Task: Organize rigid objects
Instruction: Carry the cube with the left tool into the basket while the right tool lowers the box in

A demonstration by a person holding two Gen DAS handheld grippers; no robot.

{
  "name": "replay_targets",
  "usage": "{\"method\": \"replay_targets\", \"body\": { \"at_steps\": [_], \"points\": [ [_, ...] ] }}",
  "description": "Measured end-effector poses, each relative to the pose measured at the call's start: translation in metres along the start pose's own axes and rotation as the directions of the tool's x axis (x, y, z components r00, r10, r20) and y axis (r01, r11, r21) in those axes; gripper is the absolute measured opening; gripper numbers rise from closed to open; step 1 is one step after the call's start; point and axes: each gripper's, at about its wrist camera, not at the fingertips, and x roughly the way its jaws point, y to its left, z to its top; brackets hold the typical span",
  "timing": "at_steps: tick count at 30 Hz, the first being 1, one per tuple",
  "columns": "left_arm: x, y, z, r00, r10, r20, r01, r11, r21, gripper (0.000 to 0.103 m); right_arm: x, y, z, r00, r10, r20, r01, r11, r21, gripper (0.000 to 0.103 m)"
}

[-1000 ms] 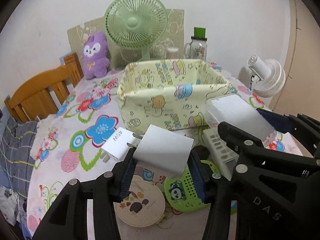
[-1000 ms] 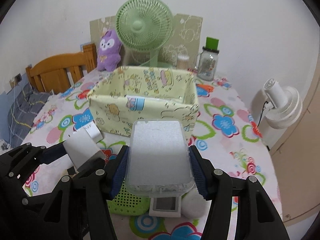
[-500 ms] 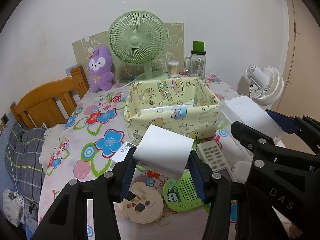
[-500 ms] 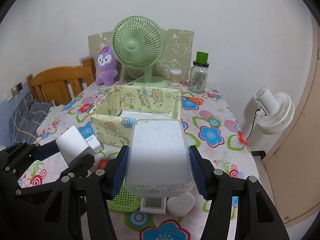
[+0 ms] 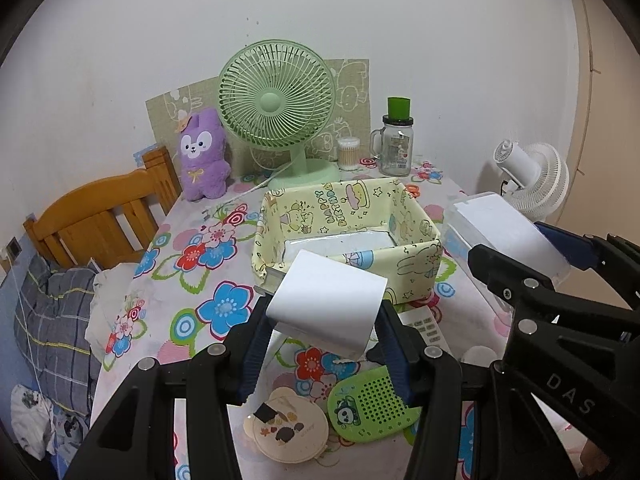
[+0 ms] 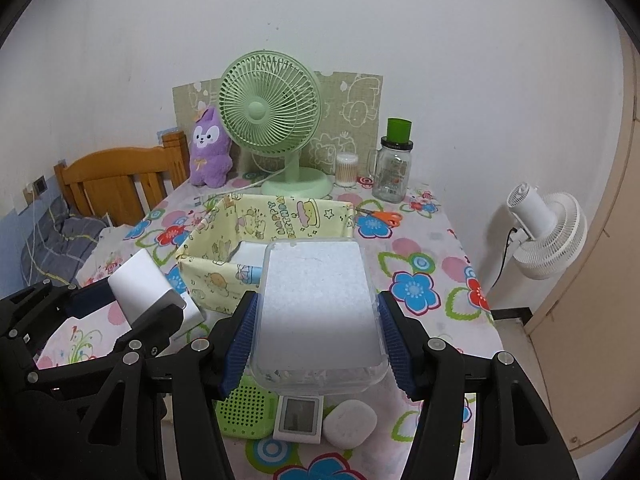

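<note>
Above the floral table, left tool gripping white block, right tool gripping clear box, yellow bin ahead.

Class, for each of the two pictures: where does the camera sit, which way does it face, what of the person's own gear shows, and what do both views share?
Left wrist: on the left gripper, facing the table's far wall; it clamps a white block; right gripper at the right edge.
Right wrist: on the right gripper, facing likewise; it clamps a clear plastic box; left gripper at left.
Shared: yellow fabric bin, green fan.
</note>
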Motion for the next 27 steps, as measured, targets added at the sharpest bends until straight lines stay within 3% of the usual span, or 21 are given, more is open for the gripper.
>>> {"method": "replay_targets", "body": {
  "at_steps": [27],
  "points": [
    [0.086, 0.007, 0.045, 0.998, -0.022, -0.064, 0.023, 1.000, 0.010, 0.054, 0.084, -0.006, 0.039, 0.998, -0.019, -0.053, 0.020, 1.000, 0.017, 0.062]
  ]
}}
